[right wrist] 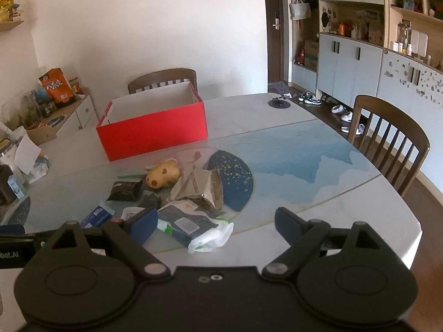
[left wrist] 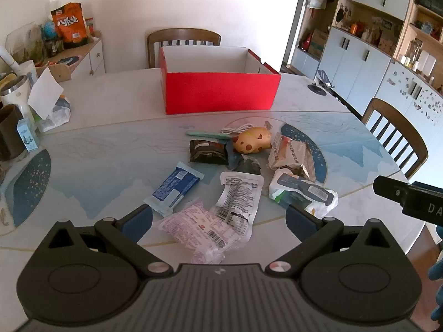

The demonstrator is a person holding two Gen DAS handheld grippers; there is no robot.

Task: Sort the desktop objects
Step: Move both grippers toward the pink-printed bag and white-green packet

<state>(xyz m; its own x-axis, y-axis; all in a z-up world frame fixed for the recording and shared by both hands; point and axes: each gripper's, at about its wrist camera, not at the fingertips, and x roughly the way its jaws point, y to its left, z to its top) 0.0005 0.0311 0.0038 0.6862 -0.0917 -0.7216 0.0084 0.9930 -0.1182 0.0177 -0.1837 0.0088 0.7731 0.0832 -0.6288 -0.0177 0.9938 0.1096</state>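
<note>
Two grippers: both hang over the near edge of the table (left wrist: 110, 116), tilted down at the mess
Left gripper (left wrist: 218, 218): jaws spread as wide as they go, nothing between the pads, just hovering above the pink-printed packet (left wrist: 199, 229)
Right gripper (right wrist: 216, 225): also wide open and empty-handed; its left finger (right wrist: 142, 225) sits in front of the pile from its own camera
Red box (left wrist: 221, 92): open top, white inside, looks empty from here, parked at the far side of the table in front of a wooden chair (left wrist: 184, 37)
Pile: all loose in the middle of the table, well short of the box
Blue wrapper (left wrist: 174, 188): lying flat at the left edge of the pile
White label pouch (left wrist: 238, 199): just right of the blue one, overlapping the pink packet
Dark snack pack (left wrist: 207, 152): farther back, next to the yellow spotted toy (left wrist: 252, 139)
Silver snack bag (left wrist: 293, 155): right of the toy, crumpled
Plastic bag with dark blue pack (left wrist: 304, 193): nearest the right gripper
Left table edge: cups, a small carton and other clutter, well apart from the pile
</note>
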